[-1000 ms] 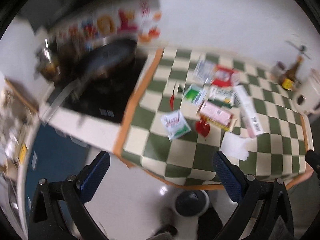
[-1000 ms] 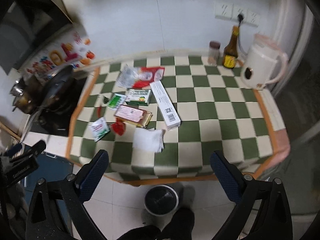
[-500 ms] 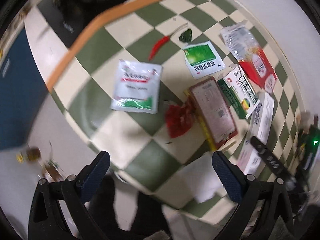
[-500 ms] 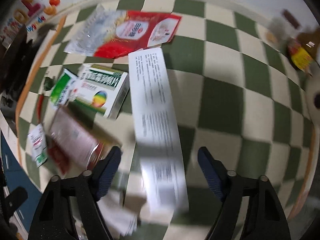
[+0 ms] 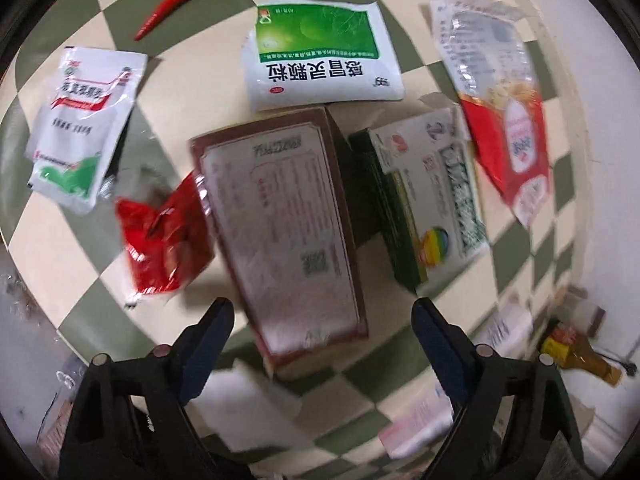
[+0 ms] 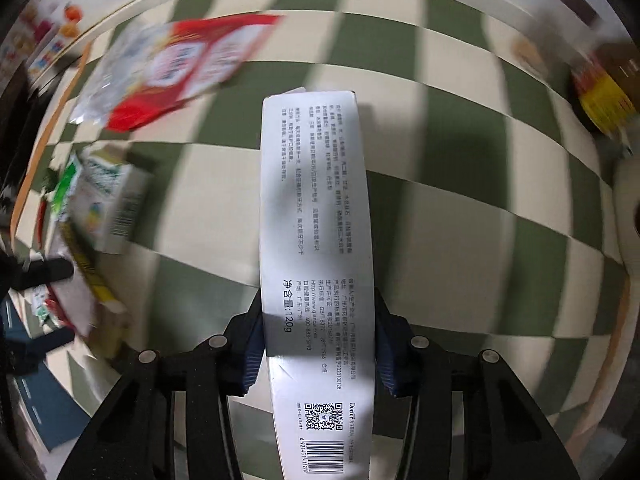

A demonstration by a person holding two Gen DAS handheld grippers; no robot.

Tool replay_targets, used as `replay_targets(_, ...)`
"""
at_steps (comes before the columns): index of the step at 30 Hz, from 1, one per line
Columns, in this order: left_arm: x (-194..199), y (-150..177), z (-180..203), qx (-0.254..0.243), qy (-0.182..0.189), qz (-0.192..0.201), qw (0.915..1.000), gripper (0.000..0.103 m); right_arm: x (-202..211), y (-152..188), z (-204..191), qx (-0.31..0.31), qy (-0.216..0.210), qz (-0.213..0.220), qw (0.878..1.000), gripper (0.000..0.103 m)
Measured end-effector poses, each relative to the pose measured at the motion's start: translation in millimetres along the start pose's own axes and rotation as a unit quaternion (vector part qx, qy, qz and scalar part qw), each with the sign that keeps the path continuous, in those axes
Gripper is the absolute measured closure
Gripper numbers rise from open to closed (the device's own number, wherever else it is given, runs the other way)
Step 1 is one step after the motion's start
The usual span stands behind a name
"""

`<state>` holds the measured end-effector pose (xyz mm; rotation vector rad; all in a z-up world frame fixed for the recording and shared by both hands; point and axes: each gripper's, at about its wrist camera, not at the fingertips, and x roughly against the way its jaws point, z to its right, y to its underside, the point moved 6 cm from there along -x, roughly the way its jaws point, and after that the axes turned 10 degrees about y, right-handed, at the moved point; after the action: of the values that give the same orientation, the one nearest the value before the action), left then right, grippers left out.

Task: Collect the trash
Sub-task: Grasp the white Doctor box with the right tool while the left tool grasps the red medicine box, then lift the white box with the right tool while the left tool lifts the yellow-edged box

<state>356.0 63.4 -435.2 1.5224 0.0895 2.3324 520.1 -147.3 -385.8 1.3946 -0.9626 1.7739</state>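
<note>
Right tool (image 6: 318, 344): its jaws have just been closing and the blue pads (image 6: 254, 344) are now sitting against both long sides of the long white carton (image 6: 316, 216), gripping it near its barcode end. The carton is lying flat on the checked table (image 6: 460, 152) and running away toward 12 o'clock. Judgement: it is light, stiff card, probably hollow, so it is likely denting under a hard squeeze; a hold this far toward 1 end may let the far end droop, and a hold nearer the middle would be steadier.

Left tool (image 5: 322, 330): its jaws have just been narrowing but are standing wide, touching nothing, with the near end of the red-bordered box (image 5: 280, 232) lying between the fingers (image 5: 208, 336). Judgement: the box is rigid and light, best taken across its 2 long edges.

Further out in the left view, a crumpled red wrapper (image 5: 164, 236) is touching the box at 9 o'clock, and a green-and-white box (image 5: 424, 200) is lying just beside it at 3 o'clock. Sachets at 12 and 10 o'clock look limp and slippery.
</note>
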Motion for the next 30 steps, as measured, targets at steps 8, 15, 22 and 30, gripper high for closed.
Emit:
replay_targets(8, -0.6, -1.8, 37.6, -0.141, -0.109, 0.047, 0.9829, 0.039, -5.7, 4.0, 21.2, -0.009, 0.013, 0.011, 1.000, 0.054)
replay_targets(15, -2.3, 14.1, 48.2, -0.231, -0.135, 0.046, 0.9625, 0.039, 1.0, 20.3, 7.2, 0.024, 0.024, 0.021, 0.999, 0.055)
replay_targets(22, 2.4, 1.3, 55.6, -0.244, -0.147, 0.059, 0.9567, 0.039, -4.4, 26.9, -5.1, 0.029, 0.034, 0.021, 0.999, 0.054)
replay_targets(30, 40.0, 19.2, 49.8, -0.306, -0.169, 0.096, 0.9319, 0.042, -1.5, 23.6, -4.2, 0.013, 0.007, 0.026, 1.000, 0.055)
